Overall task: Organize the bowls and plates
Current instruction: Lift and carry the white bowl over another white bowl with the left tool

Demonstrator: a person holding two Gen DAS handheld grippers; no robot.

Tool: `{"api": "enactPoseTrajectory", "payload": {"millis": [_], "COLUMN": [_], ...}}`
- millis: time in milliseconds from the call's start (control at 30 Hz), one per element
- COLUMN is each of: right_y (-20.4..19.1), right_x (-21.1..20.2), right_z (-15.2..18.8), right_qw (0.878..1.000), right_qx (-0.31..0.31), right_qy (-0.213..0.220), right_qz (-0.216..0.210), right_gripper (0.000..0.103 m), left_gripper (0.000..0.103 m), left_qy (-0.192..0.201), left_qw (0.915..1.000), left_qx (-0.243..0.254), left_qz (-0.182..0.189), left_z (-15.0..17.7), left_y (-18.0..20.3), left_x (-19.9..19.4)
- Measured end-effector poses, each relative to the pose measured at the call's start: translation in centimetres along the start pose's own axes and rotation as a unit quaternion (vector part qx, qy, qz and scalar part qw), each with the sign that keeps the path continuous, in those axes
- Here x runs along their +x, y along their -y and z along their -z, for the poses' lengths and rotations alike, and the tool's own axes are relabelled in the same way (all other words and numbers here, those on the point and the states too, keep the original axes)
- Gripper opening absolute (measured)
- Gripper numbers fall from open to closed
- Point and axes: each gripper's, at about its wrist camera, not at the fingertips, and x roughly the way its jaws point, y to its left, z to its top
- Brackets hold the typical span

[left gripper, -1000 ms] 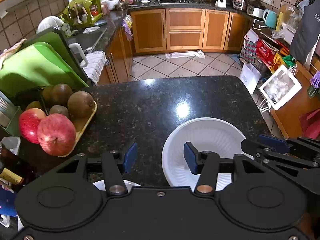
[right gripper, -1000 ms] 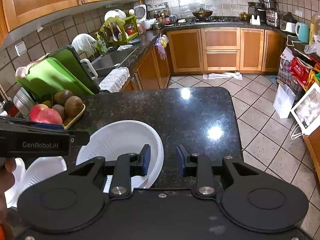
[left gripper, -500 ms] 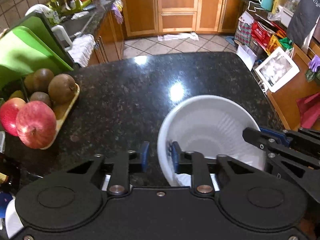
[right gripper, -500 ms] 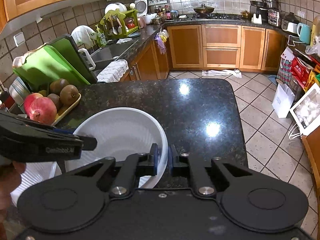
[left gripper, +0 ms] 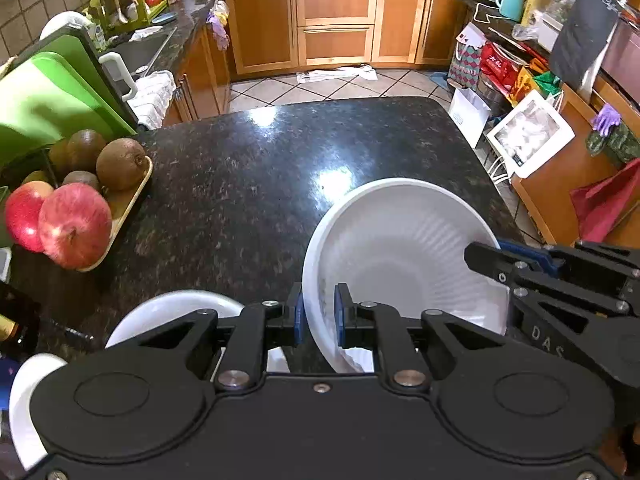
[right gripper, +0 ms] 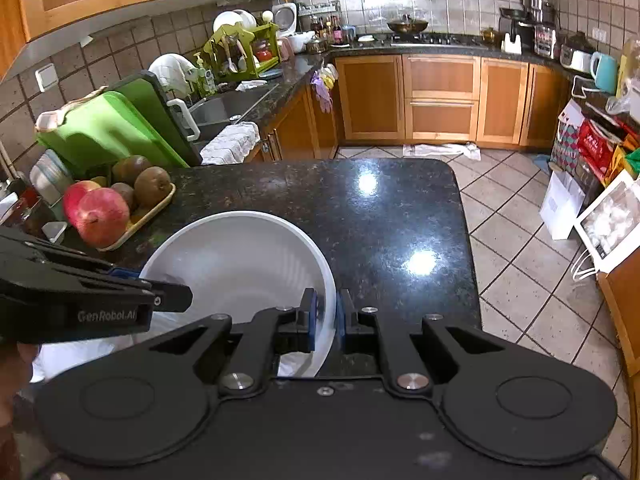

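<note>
White bowl (left gripper: 404, 256), centre frame, clamped at opposite rims by left gripper (left gripper: 319, 317) and right gripper (right gripper: 325, 317); smaller dishes (left gripper: 176, 312), lower left on the worktop (left gripper: 248, 184), apparently remain unstacked.

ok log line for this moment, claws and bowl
left claw: shut on bowl rim | right claw: shut on opposite rim | bowl: over counter

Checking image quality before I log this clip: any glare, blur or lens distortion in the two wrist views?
Left wrist view: sharp, ceiling-light glare patches on the black countertop, fisheye bending at the edges. Right wrist view: also sharp, two bright reflections on the countertop, cabinets curved by the lens, white bowl evenly lit.
</note>
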Motion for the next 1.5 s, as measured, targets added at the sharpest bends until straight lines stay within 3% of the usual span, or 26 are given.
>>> {"api": "enactPoseTrajectory", "payload": {"millis": [200,433,733,900,1400,1500], "right_y": [-1.6,-4.4,-9.2,-11.7,-14.0,-14.0], "right_x": [-3.9,-8.8,-13.1,-13.4,-12.9,-13.0], "right_z": [1.8,5.7,11.4,14.1,15.3,15.4], "right_qw": [1.0,0.999,0.997,0.994,0.997,0.997], "right_qx": [-0.01,-0.012,-0.009,-0.006,0.011,0.007], "right_qy": [0.008,0.004,-0.04,-0.077,-0.072,-0.07], "right_qz": [-0.008,-0.039,-0.067,-0.072,-0.019,-0.018], "right_gripper": [0.012,0.012,0.012,0.012,0.013,0.019], "left_gripper": [0.02,0.02,0.02,0.02,0.02,0.03], "left_qy": [0.003,-0.003,-0.041,-0.058,-0.058,-0.053], "left_qw": [0.9999,0.9998,0.9985,0.9976,0.997,0.9969], "left_qx": [-0.012,-0.016,-0.022,-0.029,-0.01,-0.002], "left_qz": [0.009,0.01,0.028,0.023,0.051,0.058], "left_z": [2.6,8.1,15.5,18.2,19.6,19.8], "left_y": [-0.3,-0.8,-2.9,-4.0,-5.5,-5.8], "left_x": [-3.1,-7.5,-10.5,-11.0,-9.4,-9.6]}}
